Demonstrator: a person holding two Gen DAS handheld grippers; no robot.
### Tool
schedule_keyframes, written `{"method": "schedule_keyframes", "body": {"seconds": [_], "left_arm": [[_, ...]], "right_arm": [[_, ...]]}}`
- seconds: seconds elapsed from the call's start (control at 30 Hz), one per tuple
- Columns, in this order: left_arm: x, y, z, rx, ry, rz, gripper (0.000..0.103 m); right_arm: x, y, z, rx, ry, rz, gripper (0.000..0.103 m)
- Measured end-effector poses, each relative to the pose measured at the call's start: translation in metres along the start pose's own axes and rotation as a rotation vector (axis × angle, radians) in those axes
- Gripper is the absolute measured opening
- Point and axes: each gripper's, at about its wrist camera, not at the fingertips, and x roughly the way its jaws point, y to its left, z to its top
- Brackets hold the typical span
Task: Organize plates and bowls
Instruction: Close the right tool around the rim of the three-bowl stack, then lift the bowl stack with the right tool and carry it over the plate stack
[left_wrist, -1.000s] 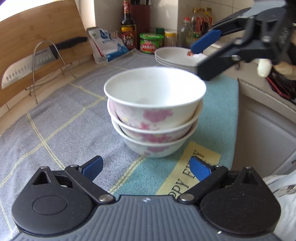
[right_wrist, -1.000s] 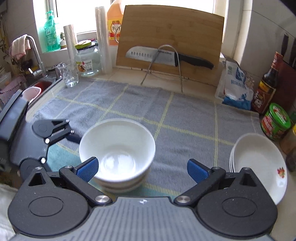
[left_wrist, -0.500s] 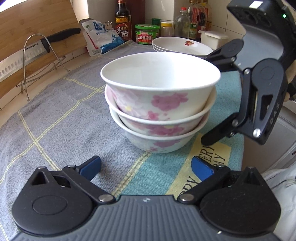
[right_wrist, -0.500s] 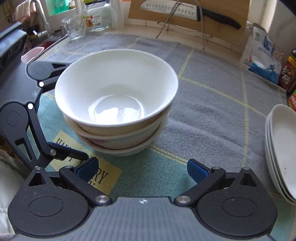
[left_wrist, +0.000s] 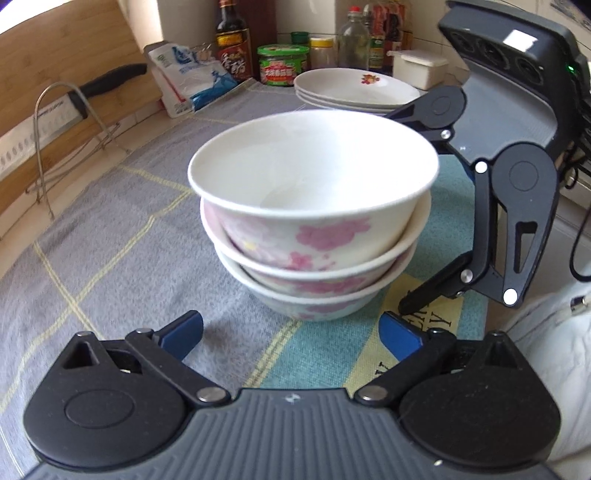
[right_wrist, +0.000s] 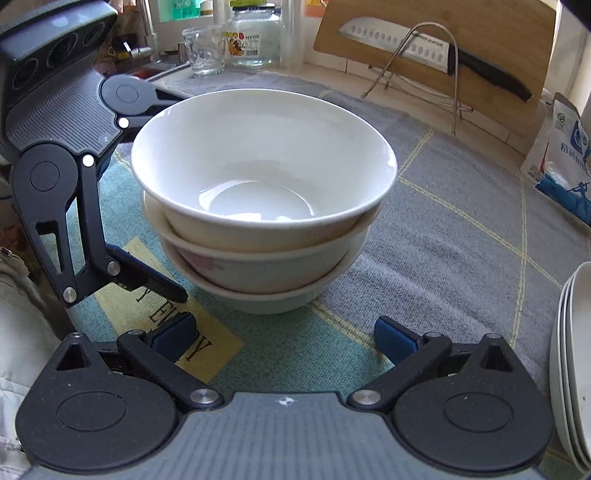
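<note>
Stack of 3 floral bowls (left_wrist: 314, 221) on towel-covered bench (left_wrist: 110, 236), plate stack (left_wrist: 354, 88) behind. L claw (left_wrist: 291, 332) & R claw (right_wrist: 284, 334) both released, flanking stack base. Advice: grip lowest bowl evenly, lift level, no tilt.

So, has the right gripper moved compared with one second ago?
Yes. The right gripper has come down and toward the stack of bowls, which stands on the same yellow patch of the cloth.

A knife (right_wrist: 424, 48) rests on a wire rack (right_wrist: 439, 74) against the cutting board (right_wrist: 517, 33) (jars and bottles (left_wrist: 232, 40) nearby).
</note>
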Motion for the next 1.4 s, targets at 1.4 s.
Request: {"method": "schedule_keyframes", "body": {"seconds": [1.4], "left_arm": [[-0.001, 0.024, 0.020, 0.219, -0.016, -0.260, 0.086]], "right_arm": [[-0.006, -0.006, 0.044, -0.218, 0.035, 0.152, 0.089]]}}
